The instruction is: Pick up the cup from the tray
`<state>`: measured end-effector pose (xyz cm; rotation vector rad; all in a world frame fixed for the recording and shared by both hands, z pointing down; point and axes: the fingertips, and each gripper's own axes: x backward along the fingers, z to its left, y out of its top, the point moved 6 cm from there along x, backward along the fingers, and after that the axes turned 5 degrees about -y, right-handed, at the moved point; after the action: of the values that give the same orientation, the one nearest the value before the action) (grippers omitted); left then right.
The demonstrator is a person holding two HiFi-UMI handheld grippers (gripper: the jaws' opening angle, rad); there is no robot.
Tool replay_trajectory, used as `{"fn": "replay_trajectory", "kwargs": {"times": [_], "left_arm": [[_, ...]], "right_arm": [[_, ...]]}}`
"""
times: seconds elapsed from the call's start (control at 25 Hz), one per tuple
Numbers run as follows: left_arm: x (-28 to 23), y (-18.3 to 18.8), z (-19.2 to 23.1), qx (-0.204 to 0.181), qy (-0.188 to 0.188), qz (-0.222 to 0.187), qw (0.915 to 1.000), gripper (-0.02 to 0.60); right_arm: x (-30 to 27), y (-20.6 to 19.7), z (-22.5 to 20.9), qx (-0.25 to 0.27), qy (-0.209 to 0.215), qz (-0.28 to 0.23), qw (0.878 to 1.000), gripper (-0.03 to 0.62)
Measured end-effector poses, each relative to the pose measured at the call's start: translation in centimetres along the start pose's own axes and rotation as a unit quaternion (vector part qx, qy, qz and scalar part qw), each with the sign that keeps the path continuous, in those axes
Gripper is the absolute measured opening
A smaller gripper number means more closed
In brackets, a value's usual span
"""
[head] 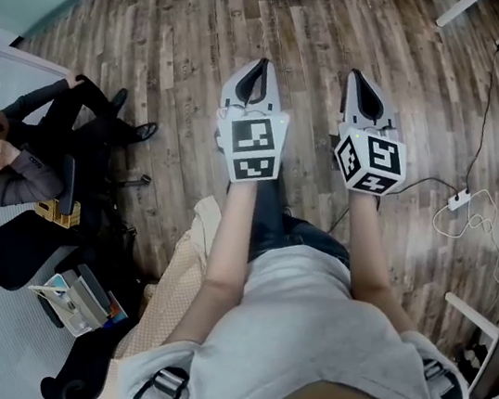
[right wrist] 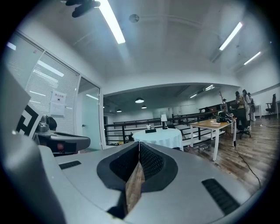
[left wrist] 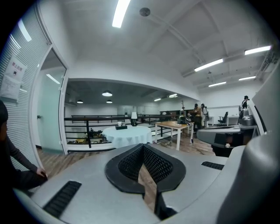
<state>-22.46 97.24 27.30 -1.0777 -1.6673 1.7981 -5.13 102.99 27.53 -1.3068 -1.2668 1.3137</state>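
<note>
I cannot make out a cup or a tray in any view. In the head view both grippers are held out side by side over the wooden floor (head: 158, 39). My left gripper (head: 256, 67) is shut with nothing in it, and its black pads meet at the tip (left wrist: 143, 145). My right gripper (head: 357, 75) is also shut and empty, pads together (right wrist: 139, 142). Both gripper views look across the room at a round table with a white cloth (left wrist: 127, 134) (right wrist: 159, 137), far off, with a small lamp and small items on it.
A person sits on a chair (head: 29, 168) at the left of the head view. A cable with a power strip (head: 459, 201) lies on the floor at the right. A wooden table (left wrist: 175, 126) (right wrist: 216, 124) and a black railing (left wrist: 87, 119) stand across the room, with people standing beyond.
</note>
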Motion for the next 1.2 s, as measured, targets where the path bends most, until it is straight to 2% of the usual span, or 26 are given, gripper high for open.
{"fn": "replay_trajectory", "kwargs": {"times": [0.2, 0.52, 0.72, 1.2], "left_arm": [[-4.9, 1.0, 3.6, 0.003, -0.009, -0.006, 0.9999, 0.006], [-13.6, 4.5, 12.1, -0.018, -0.015, -0.013, 0.9996, 0.006], [-17.4, 5.8, 16.4, -0.017, -0.019, -0.018, 0.9995, 0.006], [-27.1, 6.2, 19.8, -0.001, -0.026, -0.006, 0.9997, 0.006]], "right_arm": [[-5.9, 0.7, 0.5, 0.000, -0.006, -0.003, 1.000, 0.008], [-17.4, 3.1, 2.0, -0.002, -0.026, -0.012, 1.000, 0.008], [-22.7, 4.4, 3.7, 0.003, -0.028, -0.018, 0.999, 0.008], [-32.2, 4.8, 1.5, 0.009, -0.032, -0.006, 0.999, 0.008]]}}
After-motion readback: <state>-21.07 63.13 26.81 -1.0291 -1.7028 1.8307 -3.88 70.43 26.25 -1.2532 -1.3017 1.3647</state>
